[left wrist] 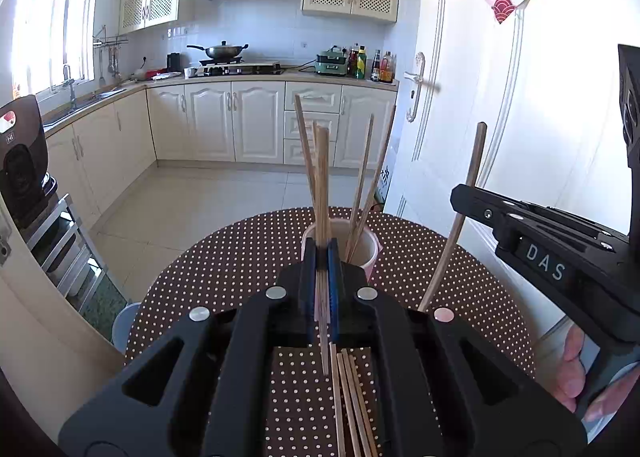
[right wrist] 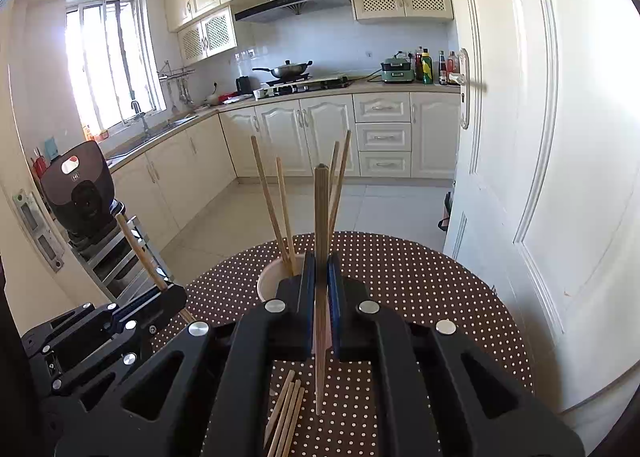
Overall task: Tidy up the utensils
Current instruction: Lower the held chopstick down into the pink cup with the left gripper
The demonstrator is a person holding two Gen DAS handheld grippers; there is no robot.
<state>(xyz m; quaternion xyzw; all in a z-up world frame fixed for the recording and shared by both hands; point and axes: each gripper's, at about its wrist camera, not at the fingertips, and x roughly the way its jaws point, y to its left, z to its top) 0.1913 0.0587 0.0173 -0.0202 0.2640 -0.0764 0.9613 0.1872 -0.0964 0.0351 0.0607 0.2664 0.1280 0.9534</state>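
Note:
My left gripper [left wrist: 322, 253] is shut on a wooden chopstick [left wrist: 322, 193] held upright just in front of a pale pink cup [left wrist: 370, 253] on the table. The cup holds several chopsticks [left wrist: 362, 193]. My right gripper [right wrist: 321, 261] is shut on another chopstick [right wrist: 321, 217], also upright, beside the same cup [right wrist: 270, 277]. Several loose chopsticks lie on the dotted tablecloth under the grippers in the left wrist view [left wrist: 352, 397] and the right wrist view [right wrist: 286, 413]. The right gripper shows at the right of the left wrist view [left wrist: 468, 197]; the left gripper shows at the left of the right wrist view [right wrist: 168, 293].
The round table [left wrist: 240, 265] has a brown cloth with white dots. A white door [right wrist: 560, 177] stands close on the right. A metal rack with a dark appliance [right wrist: 80, 193] stands on the left. Kitchen counters and cabinets [left wrist: 256, 121] line the far wall.

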